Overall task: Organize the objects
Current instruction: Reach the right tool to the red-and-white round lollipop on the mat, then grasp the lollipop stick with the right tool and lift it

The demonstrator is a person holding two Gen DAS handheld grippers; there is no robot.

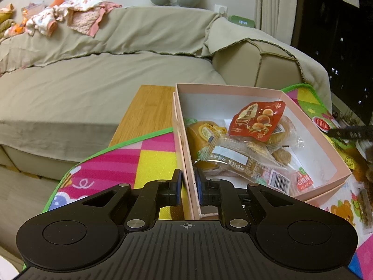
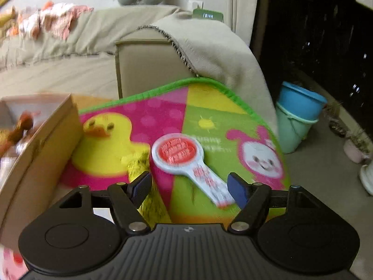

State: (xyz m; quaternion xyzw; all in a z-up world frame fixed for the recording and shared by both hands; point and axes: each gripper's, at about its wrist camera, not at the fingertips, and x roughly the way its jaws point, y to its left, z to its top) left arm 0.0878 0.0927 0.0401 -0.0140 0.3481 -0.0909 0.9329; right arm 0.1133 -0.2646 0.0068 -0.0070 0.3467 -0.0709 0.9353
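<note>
Clamped on the thin near wall of the pink cardboard box (image 1: 235, 91), the left tool (image 1: 189, 187) has its blue pads pinched almost together, one inside and one outside the wall. Crinkly snack packets fill the box, a glossy red pouch (image 1: 257, 121) on top; beyond it lies a smooth strip of wooden tabletop (image 1: 144, 114). Only the right wrist view shows what lies right of the box on the fuzzy cartoon mat (image 2: 163, 121): a flat, round-headed white and red paddle-shaped packet (image 2: 186, 161). The right tool (image 2: 188, 186) stands wide open, gripping nothing, the packet's handle end lying between its fingers, untouched.
</note>
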